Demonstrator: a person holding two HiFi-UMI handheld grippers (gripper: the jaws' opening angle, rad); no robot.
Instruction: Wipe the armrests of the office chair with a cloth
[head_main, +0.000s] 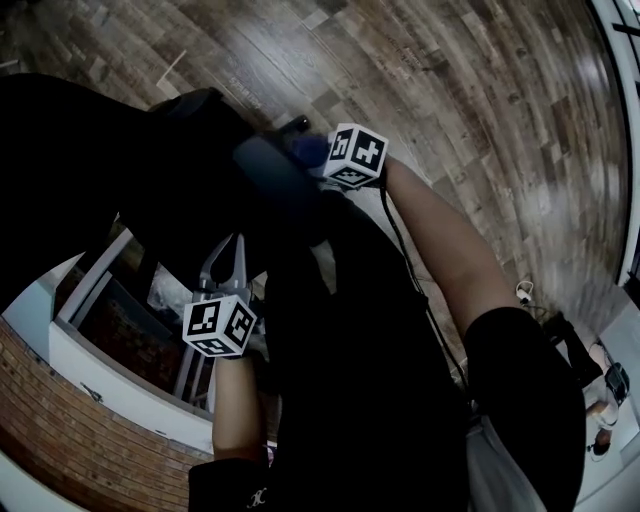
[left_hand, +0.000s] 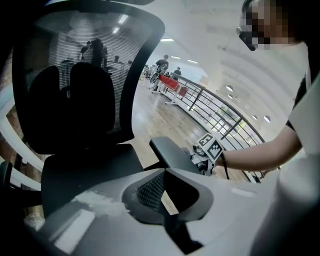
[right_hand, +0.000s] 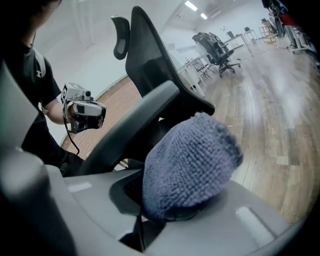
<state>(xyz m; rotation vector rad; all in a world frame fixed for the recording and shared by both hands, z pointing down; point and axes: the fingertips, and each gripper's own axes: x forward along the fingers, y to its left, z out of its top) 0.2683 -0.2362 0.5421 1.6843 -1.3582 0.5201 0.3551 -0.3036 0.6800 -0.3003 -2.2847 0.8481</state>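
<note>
— Now, item one, the cloth: where was it entered?

— Cloth (right_hand: 190, 165), blue-grey, looped pile. It was recorded bunched up and clamped in the right gripper (left_hand: 196, 159), and it filled the lower middle of the right gripper view. It was logged just beside the armrest (left_hand: 170, 152), at the end of the pad. Actual contact could not be confirmed.

— Item two, the left gripper?

— Left gripper (head_main: 228, 258): jaws were noted apart, with nothing found between them. It was placed at the lower left of the head view, pointed at the office chair (left_hand: 85, 165) and kept well apart from the cloth.

— And progress, how was that assessed?

— It was judged somewhere within the first armrest, since the cloth was set against that one only. No streak, dust or damp mark was visible on the pad, so the share already wiped could not be estimated. The second armrest was judged outstanding.

— What was listed as hidden or unclear?

— Second armrest: not identified with certainty; only a dark edge was seen at the far left of the left gripper view. In the head view the chair was reduced to a black mass at the upper left. The right gripper's jaw tips were buried under the cloth.
</note>
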